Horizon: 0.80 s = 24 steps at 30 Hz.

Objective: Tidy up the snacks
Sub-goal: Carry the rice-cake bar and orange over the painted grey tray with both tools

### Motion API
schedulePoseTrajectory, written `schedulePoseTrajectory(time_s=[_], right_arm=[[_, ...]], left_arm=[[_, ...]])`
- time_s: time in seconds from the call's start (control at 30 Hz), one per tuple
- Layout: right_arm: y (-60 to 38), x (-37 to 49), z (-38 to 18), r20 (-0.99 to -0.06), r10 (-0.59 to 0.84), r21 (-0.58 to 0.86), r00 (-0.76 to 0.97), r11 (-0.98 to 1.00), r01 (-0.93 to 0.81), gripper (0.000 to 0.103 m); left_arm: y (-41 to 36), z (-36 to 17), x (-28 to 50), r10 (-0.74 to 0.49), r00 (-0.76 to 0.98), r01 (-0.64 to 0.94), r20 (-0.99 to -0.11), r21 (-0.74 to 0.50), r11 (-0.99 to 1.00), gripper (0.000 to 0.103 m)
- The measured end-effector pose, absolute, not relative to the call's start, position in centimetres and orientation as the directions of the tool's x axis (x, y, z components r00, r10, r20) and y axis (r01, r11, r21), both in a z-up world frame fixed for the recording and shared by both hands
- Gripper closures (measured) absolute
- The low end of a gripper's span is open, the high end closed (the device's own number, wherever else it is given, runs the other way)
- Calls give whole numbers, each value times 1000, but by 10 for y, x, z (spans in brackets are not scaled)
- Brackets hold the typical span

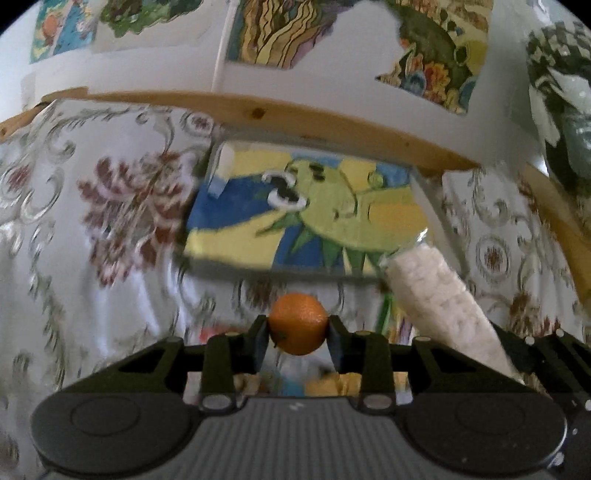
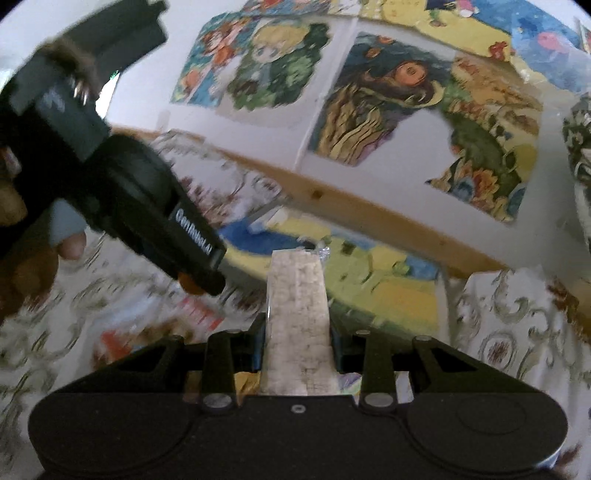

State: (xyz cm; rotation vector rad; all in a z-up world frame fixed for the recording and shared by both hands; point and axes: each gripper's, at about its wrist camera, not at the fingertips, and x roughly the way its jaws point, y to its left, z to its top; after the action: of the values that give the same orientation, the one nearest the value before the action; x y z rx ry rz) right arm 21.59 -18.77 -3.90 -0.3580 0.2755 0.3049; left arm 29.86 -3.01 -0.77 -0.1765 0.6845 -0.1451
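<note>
My left gripper (image 1: 298, 328) is shut on a small orange tangerine (image 1: 298, 322) and holds it above the flowered tablecloth. My right gripper (image 2: 298, 332) is shut on a long clear pack of white rice cakes (image 2: 298, 314) that sticks out forward. The same pack shows at the right of the left wrist view (image 1: 439, 295). The left gripper's black body (image 2: 147, 206) shows at the left of the right wrist view, with a bit of the tangerine (image 2: 190, 284) at its tip. A clear tray with a yellow, blue and green picture bottom (image 1: 314, 218) lies ahead of both grippers.
The table wears a white flowered cloth (image 1: 110, 221). A wooden rail (image 1: 258, 110) runs along the table's far edge against a white wall with colourful pictures (image 1: 266, 33). Red-and-white snack packets (image 2: 195, 317) lie blurred on the cloth below the left gripper.
</note>
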Motion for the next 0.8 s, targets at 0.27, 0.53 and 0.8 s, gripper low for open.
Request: schedulePoseTrajectory(time_s=[0.27,0.53,0.8], right_arm=[[-193,325,-19,-249,244,-284,937,907,-311,68],[-192,436,-7,-288,234,-240,929,921,-306,68],[-198,472,-37,-394,142,-194,908,953,-233,68]], left_arm=[[-12,5,387,-210,800,75,-562,-253,965,66],[-5,-8,455,-201,800,78,-566,-235,969,66],[-13,-36,483,-266,761,135,-592,-256,957,66]])
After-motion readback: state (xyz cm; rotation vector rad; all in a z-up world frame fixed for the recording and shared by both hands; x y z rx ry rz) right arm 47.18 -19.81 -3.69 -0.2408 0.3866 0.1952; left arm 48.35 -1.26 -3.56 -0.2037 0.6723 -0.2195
